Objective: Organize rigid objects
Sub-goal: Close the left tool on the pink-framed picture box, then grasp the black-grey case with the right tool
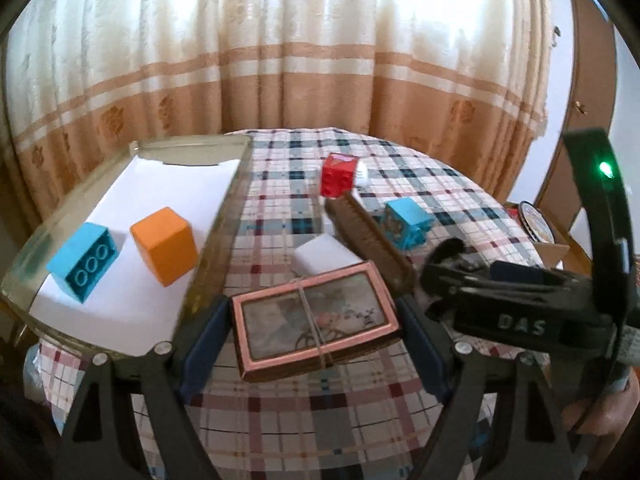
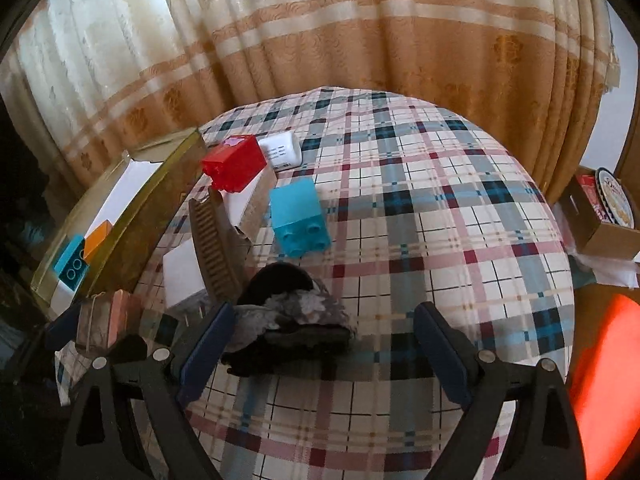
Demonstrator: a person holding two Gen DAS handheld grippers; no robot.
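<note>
Framed card box (image 1: 316, 322) between left hand-held gripper (image 1: 316, 338) pads

- Curtain (image 1: 304, 60): spans the whole upper half of both views. Upper portion cream and lightly patterned; lower portion tan, with pale horizontal stripes and a row of floral motifs.
- Light: daylight passes through the cream portion, strongest at upper centre and upper right of the left wrist view.
- Surface (image 2: 420, 208): round-edged, covered by a plaid cloth in white, teal, grey and dark red.
- Wooden frame (image 1: 576, 60): brown curved edge at the right of the left wrist view, beside the curtain.
- Wall (image 1: 624, 80): pale strip at far right.
- Cardboard box (image 2: 600, 232): right edge of the right wrist view, off the surface.
</note>
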